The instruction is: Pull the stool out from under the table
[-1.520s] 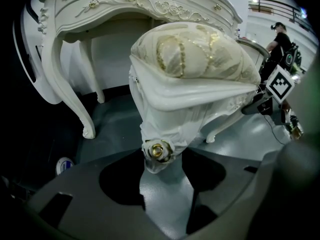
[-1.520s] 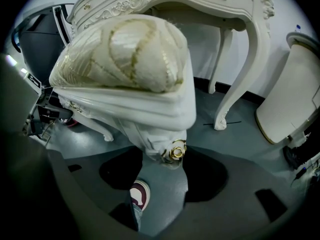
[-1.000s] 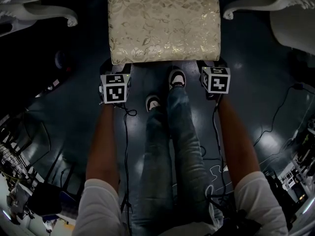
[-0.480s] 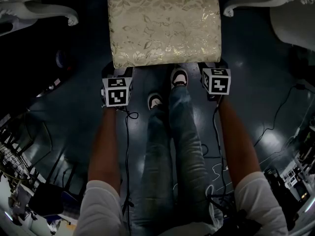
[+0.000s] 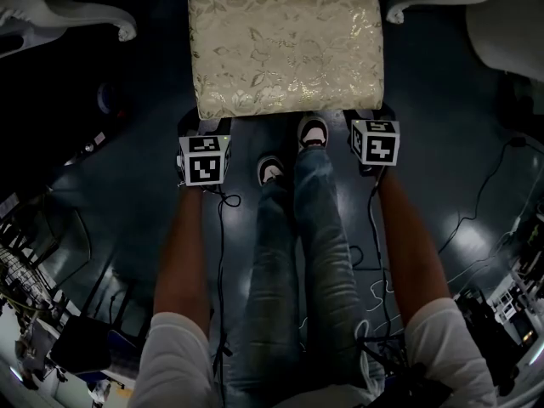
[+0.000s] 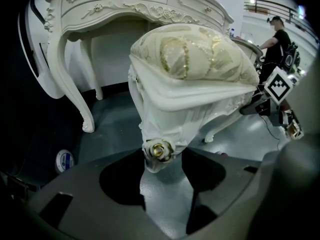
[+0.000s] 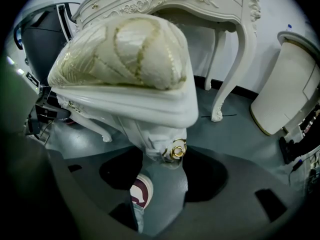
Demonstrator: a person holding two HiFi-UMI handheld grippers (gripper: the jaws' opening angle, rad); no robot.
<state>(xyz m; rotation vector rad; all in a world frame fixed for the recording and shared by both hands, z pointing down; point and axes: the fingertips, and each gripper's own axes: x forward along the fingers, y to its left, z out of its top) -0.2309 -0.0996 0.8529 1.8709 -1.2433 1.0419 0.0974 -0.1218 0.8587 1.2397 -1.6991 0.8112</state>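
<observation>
Pulling step: left gripper (image 6: 162,161) and right gripper (image 7: 162,159) each clamp a front corner of the stool (image 5: 285,45), which stands on the floor (image 5: 442,143) just before the dressing table (image 6: 115,4). Equal pull on both sides avoids skew.

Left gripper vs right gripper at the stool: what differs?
The left gripper takes the near-left corner of the white carved stool with cream-gold cushion; the right gripper takes its near-right corner. The left's gold rosette sits nearer the left finger; the right's hugs the right finger. Through the right gripper's gap a maroon-and-white shoe shows; through the left's, only grey floor. Shared: each pair of fingers clamps a stool corner.
</observation>
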